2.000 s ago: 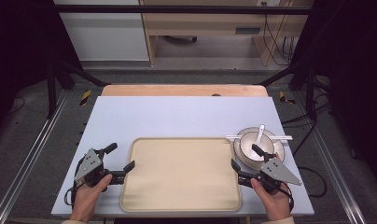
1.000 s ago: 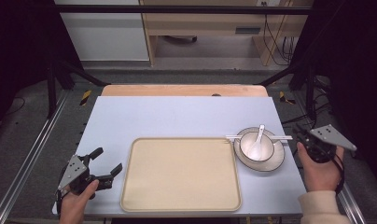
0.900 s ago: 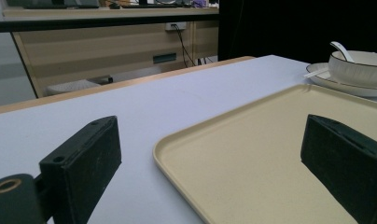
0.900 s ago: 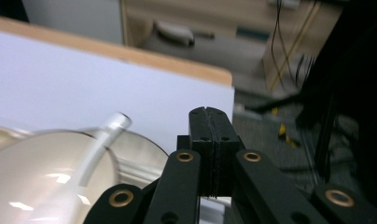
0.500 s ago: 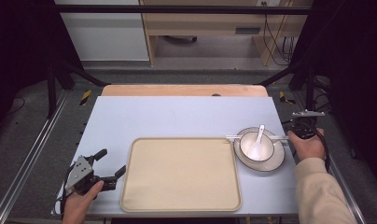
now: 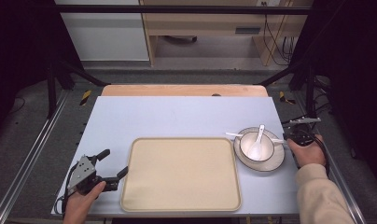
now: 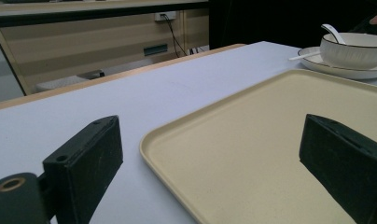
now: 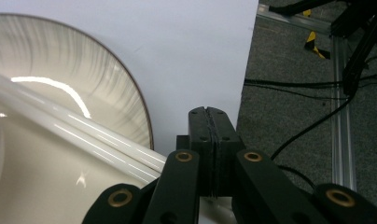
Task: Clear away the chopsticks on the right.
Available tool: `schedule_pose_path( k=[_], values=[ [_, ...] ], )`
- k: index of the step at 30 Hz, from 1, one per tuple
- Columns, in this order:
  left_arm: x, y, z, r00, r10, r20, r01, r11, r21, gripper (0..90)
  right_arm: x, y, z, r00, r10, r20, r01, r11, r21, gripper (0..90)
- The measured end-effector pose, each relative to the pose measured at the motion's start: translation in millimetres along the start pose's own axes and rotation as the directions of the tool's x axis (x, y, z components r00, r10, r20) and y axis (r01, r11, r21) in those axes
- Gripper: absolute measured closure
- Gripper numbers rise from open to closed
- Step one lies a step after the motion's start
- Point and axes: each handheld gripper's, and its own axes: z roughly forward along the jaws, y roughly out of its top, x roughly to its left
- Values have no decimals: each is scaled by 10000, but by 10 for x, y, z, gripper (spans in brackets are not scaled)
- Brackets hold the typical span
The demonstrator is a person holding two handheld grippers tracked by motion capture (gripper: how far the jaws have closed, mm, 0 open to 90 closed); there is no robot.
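I held my left gripper [image 6: 111, 164] at the near left part of the pale blue table [image 6: 177, 116], its two black jaws spread wide apart with nothing between them. The beige tray [image 6: 179, 172] lay just ahead of that gripper: one jaw reached over the tray's near left rim while the other stood over bare table beside it. In the left gripper view the tray's corner sat between the jaws, and far beyond it, toward the right, stood the white bowl [image 7: 352, 49] on its plate [image 7: 338, 70].

My right gripper [image 6: 298, 133] was at the table's right edge, just beside the plate [image 6: 270, 161] and level with its far side. In the right gripper view its jaws were pressed flat together, their tips [image 8: 210, 122] over bare table, with nothing visibly pinched between them. The dark-edged rim of the plate [image 8: 130, 93] curved to their left, and a pair of white chopsticks [image 8: 84, 133] ran across the plate and ended right against the jaw linkage; I could not tell whether they touched it.

Seen from above, the bowl [image 6: 256, 145] sat in the middle of the plate, to the left of my right gripper, with a white spoon [image 6: 259, 140] resting in it, handle leaning over the far rim. The chopsticks [image 6: 234, 135] lay across the plate behind the bowl. The plate stood just beside the tray's far right corner.
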Motion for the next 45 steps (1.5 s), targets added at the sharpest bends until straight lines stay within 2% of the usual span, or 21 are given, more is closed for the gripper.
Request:
schedule_pose_path(
  k=[8,10,13,14,16,19,20,22,24,29,34,41,45],
  values=[
    [-7,3,15,10000,82,2,-82,10000,57,57,38,-193,-181,9995,311,-94,-311,9995,-15,894],
    [-16,2,19,9999,153,21,-153,9998,108,57,38,-250,-224,9986,476,-234,-479,9988,-120,891],
    [-20,1,23,9998,175,17,-175,9998,128,58,42,-309,-278,9982,462,-378,-474,9984,-315,859],
    [-21,-1,27,9998,199,20,-199,9997,152,57,36,-317,-304,9989,326,-337,-344,9979,-543,850],
    [-21,-2,29,9998,208,15,-208,9997,157,57,39,-314,-357,9983,-53,-581,-12,9939,-1105,815],
    [-21,-2,30,9997,233,2,-233,9996,179,58,102,-289,-398,9864,-1044,-1271,837,9838,-1588,760],
    [-22,-1,29,9997,249,1,-249,9995,181,58,118,-285,-399,9815,-1390,-1314,1169,9797,-1630,756],
    [-24,3,25,9996,289,5,-289,9994,184,58,131,-284,-380,9779,-1630,-1309,1428,9781,-1516,757],
    [-26,3,22,9995,301,10,-301,9994,188,58,125,-285,-362,9776,-1626,-1339,1430,9790,-1450,761],
    [-24,-1,25,9995,314,8,-314,9992,237,59,131,-269,-326,9689,-1647,-1845,1385,9794,-1469,781],
    [-39,-2,36,9994,357,35,-358,9990,271,60,134,-259,-301,9667,-1759,-1860,1510,9785,-1406,798],
    [-54,-13,59,9993,366,53,-368,9988,332,61,122,-235,-222,9675,-1520,-2020,1265,9829,-1337,798],
    [-52,-14,57,9993,359,48,-361,9987,372,62,140,-222,-185,9637,-1641,-2105,1380,9814,-1335,815]
  ],
)
